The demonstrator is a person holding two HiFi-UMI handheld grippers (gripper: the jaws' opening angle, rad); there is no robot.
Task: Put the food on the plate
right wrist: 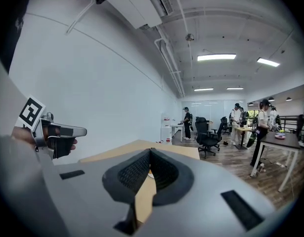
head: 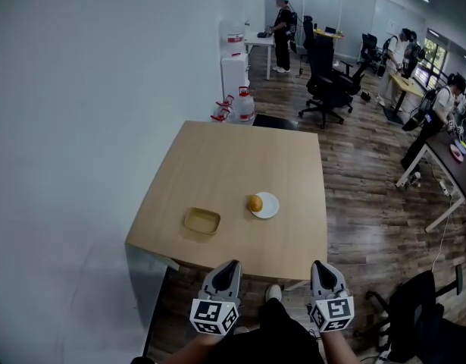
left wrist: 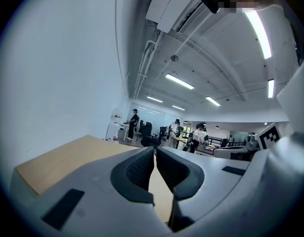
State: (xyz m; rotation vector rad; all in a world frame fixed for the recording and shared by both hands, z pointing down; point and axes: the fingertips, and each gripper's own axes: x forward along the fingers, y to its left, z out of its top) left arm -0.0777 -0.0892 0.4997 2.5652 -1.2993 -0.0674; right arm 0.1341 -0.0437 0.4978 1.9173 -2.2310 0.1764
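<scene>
Ribbed-pad left gripper point(head: 233, 263) closed; round orange food point(head: 254, 202) on white plate point(head: 270, 206).

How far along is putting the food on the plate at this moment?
Done, by the look of it: the orange food sits on the white plate, at its left edge. In hand: nothing. The left tool and right tool are both shut and empty, held at the near edge of the table. Left: seemingly nothing. The tan dish beside the plate is empty.
</scene>
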